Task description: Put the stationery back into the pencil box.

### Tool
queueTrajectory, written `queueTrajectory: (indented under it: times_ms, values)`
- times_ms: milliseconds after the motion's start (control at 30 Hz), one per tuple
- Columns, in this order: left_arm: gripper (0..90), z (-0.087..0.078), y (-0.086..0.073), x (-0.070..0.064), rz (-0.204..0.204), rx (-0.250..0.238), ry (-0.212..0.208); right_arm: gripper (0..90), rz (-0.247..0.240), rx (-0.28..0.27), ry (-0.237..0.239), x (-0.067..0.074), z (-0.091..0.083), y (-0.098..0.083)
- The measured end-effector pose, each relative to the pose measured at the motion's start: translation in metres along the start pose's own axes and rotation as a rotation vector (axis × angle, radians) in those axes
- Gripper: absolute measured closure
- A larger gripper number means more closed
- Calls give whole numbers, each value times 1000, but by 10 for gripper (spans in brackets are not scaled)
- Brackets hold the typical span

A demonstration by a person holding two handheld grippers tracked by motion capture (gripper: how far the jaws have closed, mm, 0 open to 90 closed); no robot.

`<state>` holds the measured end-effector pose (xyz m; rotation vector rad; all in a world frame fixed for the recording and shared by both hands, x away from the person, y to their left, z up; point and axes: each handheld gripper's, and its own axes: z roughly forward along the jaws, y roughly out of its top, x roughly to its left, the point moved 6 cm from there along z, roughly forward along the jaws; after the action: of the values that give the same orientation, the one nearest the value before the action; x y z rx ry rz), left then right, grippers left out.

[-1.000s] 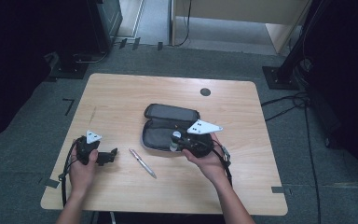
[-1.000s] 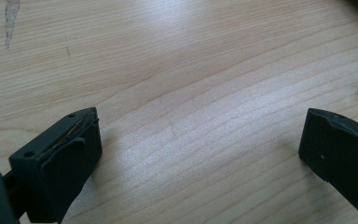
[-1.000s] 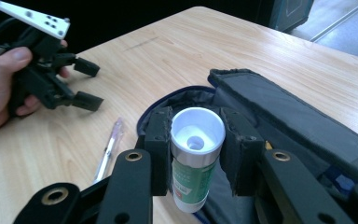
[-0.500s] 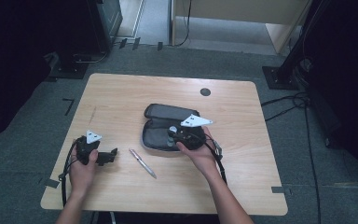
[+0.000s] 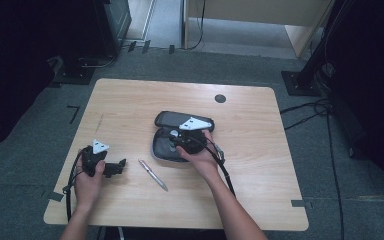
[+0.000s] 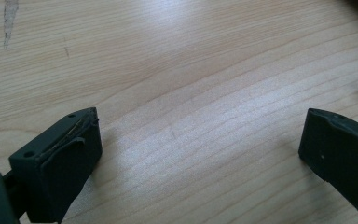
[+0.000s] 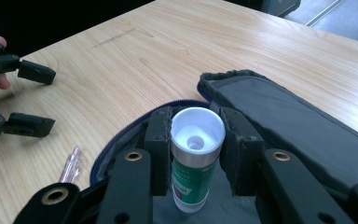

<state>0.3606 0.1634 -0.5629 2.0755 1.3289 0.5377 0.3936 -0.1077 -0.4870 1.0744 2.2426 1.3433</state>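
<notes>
Moved since a second ago: right hand-held gripper [image 5: 172, 141] shifted leftward from the case's right end to over the open lower half, carrying its load along. Left side unchanged.

Left to right:

Left hand-held gripper [image 5: 122, 166] parked low on the wooden surface [image 5: 130, 100] near the front left, jaws spread wide, nothing between them; bare wood grain between the jaws in the left gripper view.

Silver pen [image 5: 153, 175] lying loose on the surface between the two hands, just beside the case, untouched.

Black zip case [image 5: 180, 119] open at centre, lid half folded back toward the far side.

Right hand-held gripper clamped on a small tube [image 7: 195, 163], green label, white flanged end facing the camera, pinched between both jaw pads, positioned over the case's grey lining [image 7: 223, 210] in the right gripper view. Cannot tell whether the tube's lower end touches the lining.

Judgement: tube now lined up with the case interior, so placing looks close; lowering and release remaining. Pen likely next to be packed.
</notes>
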Motion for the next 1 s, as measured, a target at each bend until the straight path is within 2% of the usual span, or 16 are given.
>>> queueTrajectory:
  times_ms: [200, 400, 733, 1000]
  values:
    - [0, 0, 0, 0, 1, 0, -1, 663, 11, -19, -4, 1, 12, 5]
    - [0, 0, 0, 0, 2, 0, -1, 663, -16, -23, -4, 4, 16, 6]
    - [0, 0, 0, 0, 5, 3, -1, 663, -13, -13, 16, -1, 0, -4]
    - [0, 0, 0, 0, 3, 0, -2, 663, 17, -10, 30, -4, -12, -15]
